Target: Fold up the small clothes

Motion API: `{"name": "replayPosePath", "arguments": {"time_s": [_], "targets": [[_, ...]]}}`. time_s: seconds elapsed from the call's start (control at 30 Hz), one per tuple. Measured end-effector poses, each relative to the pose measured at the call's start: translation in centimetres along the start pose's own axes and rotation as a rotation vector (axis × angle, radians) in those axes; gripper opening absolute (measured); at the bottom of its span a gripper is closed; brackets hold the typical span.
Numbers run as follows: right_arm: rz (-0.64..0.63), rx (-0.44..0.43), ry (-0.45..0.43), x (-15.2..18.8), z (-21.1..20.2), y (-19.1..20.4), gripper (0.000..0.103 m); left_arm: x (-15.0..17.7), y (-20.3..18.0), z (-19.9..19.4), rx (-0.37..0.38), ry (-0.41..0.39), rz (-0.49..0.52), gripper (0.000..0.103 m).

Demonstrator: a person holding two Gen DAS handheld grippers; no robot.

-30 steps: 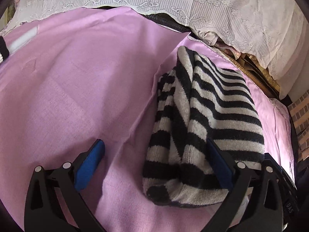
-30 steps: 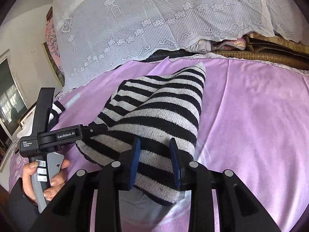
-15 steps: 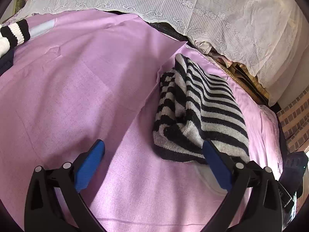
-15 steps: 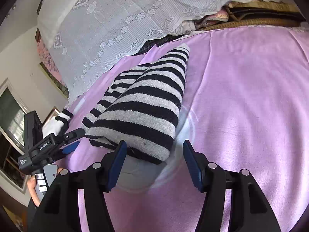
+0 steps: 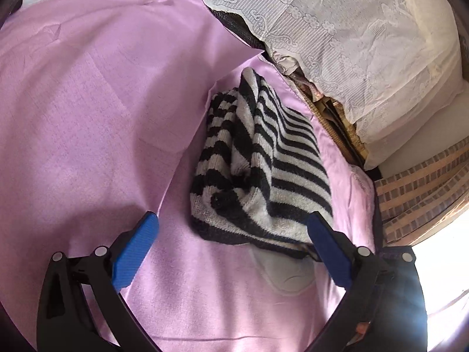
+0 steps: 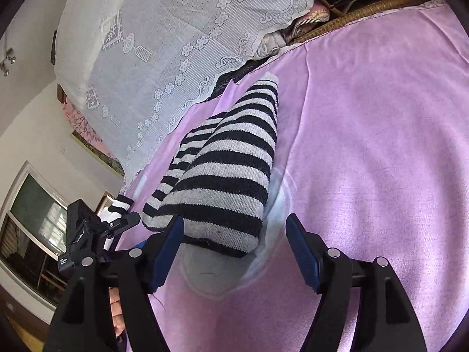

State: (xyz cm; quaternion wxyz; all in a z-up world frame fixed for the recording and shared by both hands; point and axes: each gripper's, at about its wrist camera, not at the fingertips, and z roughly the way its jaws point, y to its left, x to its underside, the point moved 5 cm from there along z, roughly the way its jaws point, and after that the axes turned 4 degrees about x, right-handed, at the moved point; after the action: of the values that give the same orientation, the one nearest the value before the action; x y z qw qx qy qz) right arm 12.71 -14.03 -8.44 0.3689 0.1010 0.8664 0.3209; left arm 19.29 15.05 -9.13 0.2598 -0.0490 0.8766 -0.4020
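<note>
It was a home bedroom: a bed under a pink sheet (image 5: pixel 88 102), lace-covered bedding (image 6: pixel 164 44), and a window (image 6: pixel 32 223).

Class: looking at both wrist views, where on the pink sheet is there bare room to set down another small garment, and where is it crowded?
Bare pink sheet lies left of the striped garment in the left view, and right of it in the right view. Crowded: along the lace cover and bedding edge behind.

Smooth lilac cotton bedsheet (image 6: pixel 381 146), covering the bed. White floral lace cover (image 6: pixel 164 52), draped over piled bedding behind it. Cream plaster wall (image 6: pixel 32 135), left. White-framed window (image 6: pixel 29 220), lower left. Brown-and-cream checked cloth (image 5: pixel 422 187), in bright sunlight.
</note>
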Motion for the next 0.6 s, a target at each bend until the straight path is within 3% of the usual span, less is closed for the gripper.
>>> {"name": "replayPosePath", "arguments": {"time_s": [0.07,0.2,0.37,0.5,0.6], "targets": [[0.027,-0.008,-0.003,-0.1,-0.1,-0.4,0.073,-0.8,-0.1,0.3,0.066,0.003,-0.033,0.098],[0.043,-0.018,-0.014,-0.4,-0.2,-0.8,0.073,-2.1,-2.2,-0.1,0.087,-0.027,0.035,0.098],[0.043,-0.017,-0.009,-0.4,0.0,-0.8,0.073,-2.8,-2.3,1.7,-0.02,-0.001,0.076,0.099],[0.039,-0.018,-0.006,-1.0,0.4,-0.7,0.073,-2.9,-0.9,3.4,0.038,0.065,0.016,0.098],[0.072,-0.034,-0.015,-2.0,0.9,-1.0,0.073,-3.0,-1.8,4.2,0.015,0.082,0.082,0.098]]}}
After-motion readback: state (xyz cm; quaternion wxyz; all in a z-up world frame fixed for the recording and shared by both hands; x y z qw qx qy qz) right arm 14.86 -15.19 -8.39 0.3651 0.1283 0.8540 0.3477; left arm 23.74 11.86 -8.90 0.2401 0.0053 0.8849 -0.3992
